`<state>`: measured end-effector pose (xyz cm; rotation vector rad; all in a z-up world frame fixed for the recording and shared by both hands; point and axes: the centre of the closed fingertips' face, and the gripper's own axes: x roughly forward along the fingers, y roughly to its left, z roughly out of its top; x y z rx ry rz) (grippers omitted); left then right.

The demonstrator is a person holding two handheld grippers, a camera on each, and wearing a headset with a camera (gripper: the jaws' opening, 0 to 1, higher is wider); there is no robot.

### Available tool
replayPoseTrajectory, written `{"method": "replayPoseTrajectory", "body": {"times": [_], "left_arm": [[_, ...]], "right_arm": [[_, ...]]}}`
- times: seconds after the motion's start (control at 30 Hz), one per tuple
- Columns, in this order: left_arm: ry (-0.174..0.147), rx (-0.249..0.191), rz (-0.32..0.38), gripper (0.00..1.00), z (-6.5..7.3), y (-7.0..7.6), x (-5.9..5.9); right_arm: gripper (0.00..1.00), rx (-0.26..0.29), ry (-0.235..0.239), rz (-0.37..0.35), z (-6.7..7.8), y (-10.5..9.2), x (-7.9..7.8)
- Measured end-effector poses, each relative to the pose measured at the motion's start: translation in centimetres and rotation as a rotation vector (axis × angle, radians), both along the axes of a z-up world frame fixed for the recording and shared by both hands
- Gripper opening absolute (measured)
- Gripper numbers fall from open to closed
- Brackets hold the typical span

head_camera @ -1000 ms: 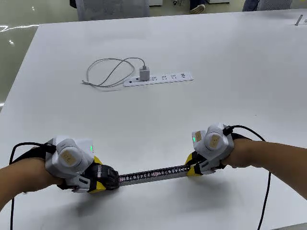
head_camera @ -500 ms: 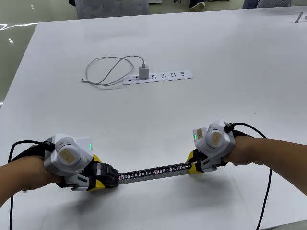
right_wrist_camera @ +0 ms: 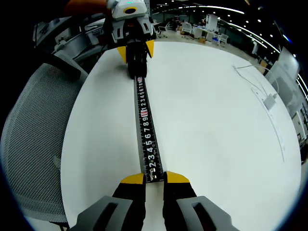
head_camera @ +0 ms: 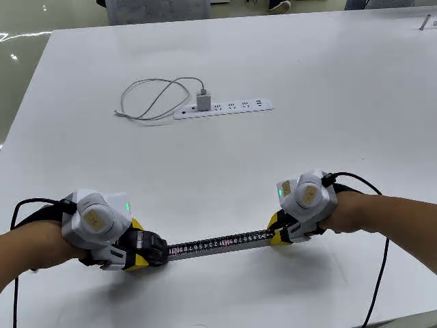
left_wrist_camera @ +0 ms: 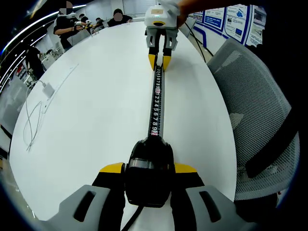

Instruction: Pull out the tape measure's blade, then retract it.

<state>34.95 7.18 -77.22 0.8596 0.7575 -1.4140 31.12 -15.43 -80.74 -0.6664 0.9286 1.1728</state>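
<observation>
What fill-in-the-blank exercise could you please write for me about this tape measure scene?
1. Of the left gripper and right gripper, the ____ one is shut on the case.
2. The blade, its tip clamped in the right gripper, carries white numbers on a ____ ground.
3. The jaw tips of both grippers are coloured ____.
Missing words: left; black; yellow.
</observation>
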Motion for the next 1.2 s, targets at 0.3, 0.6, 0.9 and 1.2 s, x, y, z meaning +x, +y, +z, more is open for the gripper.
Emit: {"method": "replayPoseTrajectory", "body": {"times": [0.3, 0.6, 0.9, 1.2], "left_arm": [[-0.001, 0.001, 0.0, 0.31, 0.0, 0.0, 0.0], [-0.002, 0.002, 0.002, 0.31, 0.0, 0.0, 0.0], [-0.001, 0.002, 0.002, 0.31, 0.1, 0.0, 0.0], [-0.004, 0.003, 0.003, 0.31, 0.0, 0.0, 0.0]], "right_arm": [[0.09, -0.001, 0.0, -0.007, 0.0, -0.5, -0.2], [0.09, -0.003, 0.001, -0.013, 0.1, -0.9, -0.2], [0.09, -0.005, 0.003, -0.02, 0.1, -1.3, -0.3], [0.09, -0.011, 0.003, -0.023, 0.0, -1.6, -0.3]]}}
